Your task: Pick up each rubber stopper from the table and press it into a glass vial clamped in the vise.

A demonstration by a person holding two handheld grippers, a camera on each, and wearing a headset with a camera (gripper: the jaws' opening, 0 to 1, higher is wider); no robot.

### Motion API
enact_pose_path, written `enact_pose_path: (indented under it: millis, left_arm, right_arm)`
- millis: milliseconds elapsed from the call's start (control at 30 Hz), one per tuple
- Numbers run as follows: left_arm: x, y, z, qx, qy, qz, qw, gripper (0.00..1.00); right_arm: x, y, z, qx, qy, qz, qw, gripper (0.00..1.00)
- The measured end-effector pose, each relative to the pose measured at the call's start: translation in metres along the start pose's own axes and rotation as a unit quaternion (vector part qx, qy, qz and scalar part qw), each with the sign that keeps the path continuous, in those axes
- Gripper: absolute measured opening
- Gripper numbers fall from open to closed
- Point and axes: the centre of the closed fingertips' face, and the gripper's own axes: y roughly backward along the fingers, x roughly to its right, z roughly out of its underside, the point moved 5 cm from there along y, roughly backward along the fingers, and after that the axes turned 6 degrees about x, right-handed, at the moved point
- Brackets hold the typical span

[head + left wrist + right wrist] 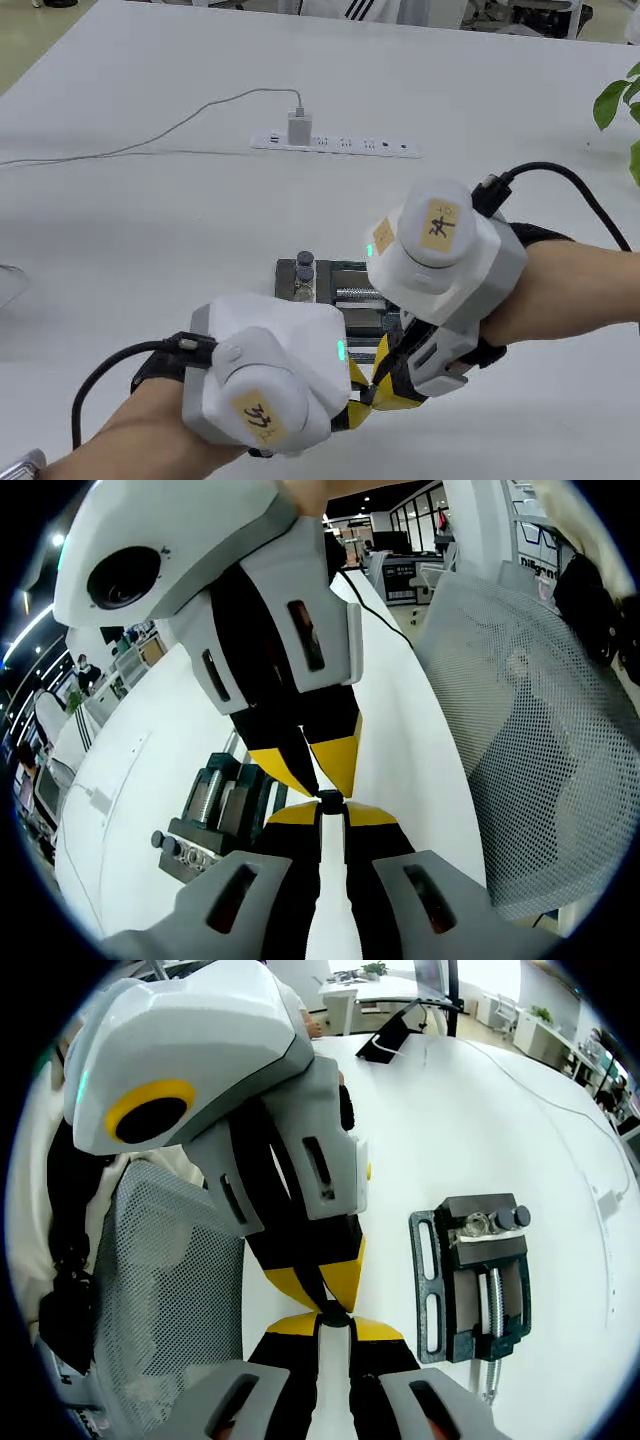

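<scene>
Finding 2 vials (pixel 508 1218) stoppered in the vise (pixel 480 1290), 1 open vial (pixel 475 1225) remaining; left hand-held gripper (pixel 330 815) and right hand-held gripper (pixel 333 1325), nearly closed, both pinch 1 rubber stopper (pixel 330 800).

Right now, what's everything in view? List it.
table: 1, white, under everything
vise: 1, dark grey, mid-table
vials: 2 dark-capped, possibly a third left open, at one end of the vise
strip: 1, white, far side of the table
charger: 1, white, plugged into the strip
cable: 1, grey, runs left from the charger
plant: 1, green leaves, right edge
chair: 1, grey mesh, beside the table
dark piece: 1, black, between the meeting jaw tips; holder unclear
left gripper: 1, white with yellow-tipped jaws, near edge
right gripper: 1, same colours, tip to tip with the left
</scene>
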Motion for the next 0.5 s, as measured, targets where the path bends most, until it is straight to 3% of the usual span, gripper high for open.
enact_pose_path:
  millis: [300, 400, 500]
  left_arm:
    - [-0.0006, 0.0021, -0.0002, 0.007, 0.014, -0.004, 0.9999, 0.03]
    - [-0.0025, 0.0037, -0.0006, 0.011, 0.016, -0.009, 0.9998, 0.03]
    - [-0.0061, 0.0062, -0.0004, 0.018, 0.027, -0.017, 0.9993, 0.03]
  right_arm:
    - [-0.0005, 0.0014, 0.0004, 0.012, 0.016, -0.005, 0.9998, 0.07]
    - [0.0010, 0.0026, -0.0015, 0.026, 0.058, -0.006, 0.9979, 0.08]
    - [0.0059, 0.0048, 0.0009, 0.019, 0.073, 0.015, 0.9970, 0.21]
